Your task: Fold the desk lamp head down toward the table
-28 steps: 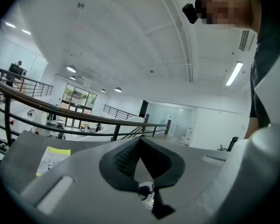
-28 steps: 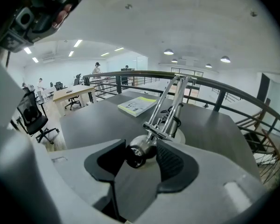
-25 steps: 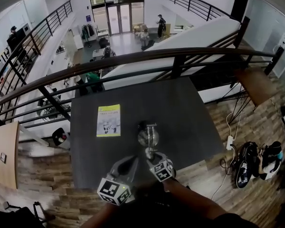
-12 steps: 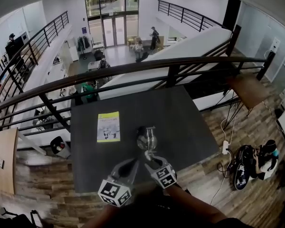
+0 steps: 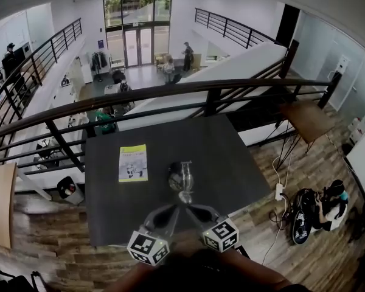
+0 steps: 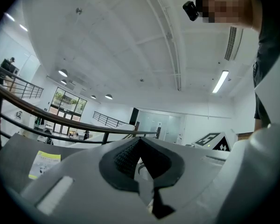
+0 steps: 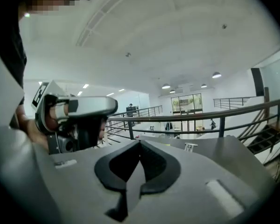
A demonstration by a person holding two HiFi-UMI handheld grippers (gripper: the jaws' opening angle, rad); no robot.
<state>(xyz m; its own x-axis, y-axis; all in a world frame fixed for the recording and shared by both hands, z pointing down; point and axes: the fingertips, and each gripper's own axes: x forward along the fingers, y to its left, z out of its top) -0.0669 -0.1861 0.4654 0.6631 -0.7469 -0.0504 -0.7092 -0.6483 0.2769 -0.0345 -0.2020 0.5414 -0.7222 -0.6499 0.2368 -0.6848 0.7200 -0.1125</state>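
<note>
The desk lamp (image 5: 180, 179), silver with a round head, stands on the dark table (image 5: 231, 157) just beyond both grippers. A small part of its top (image 7: 190, 147) shows in the right gripper view. My left gripper (image 5: 172, 210) points at the lamp's foot from the near left; its pads (image 6: 126, 155) meet at the tip and nothing shows gripped between them. My right gripper (image 5: 193, 210) sits near right of the lamp, clear of it, with its jaws shut on nothing (image 7: 140, 143). The left gripper's body (image 7: 74, 113) appears at the left of the right gripper view.
A yellow-green booklet (image 5: 132, 162) lies on the table left of the lamp. A dark railing (image 5: 170, 93) runs along the table's far edge, with a drop to a lower floor behind it. Bags and cables (image 5: 310, 215) lie on the wood floor at right.
My right gripper has let go of the lamp, drawn back toward me and shut empty. The left gripper shifted only slightly. The lamp stays where it was.
</note>
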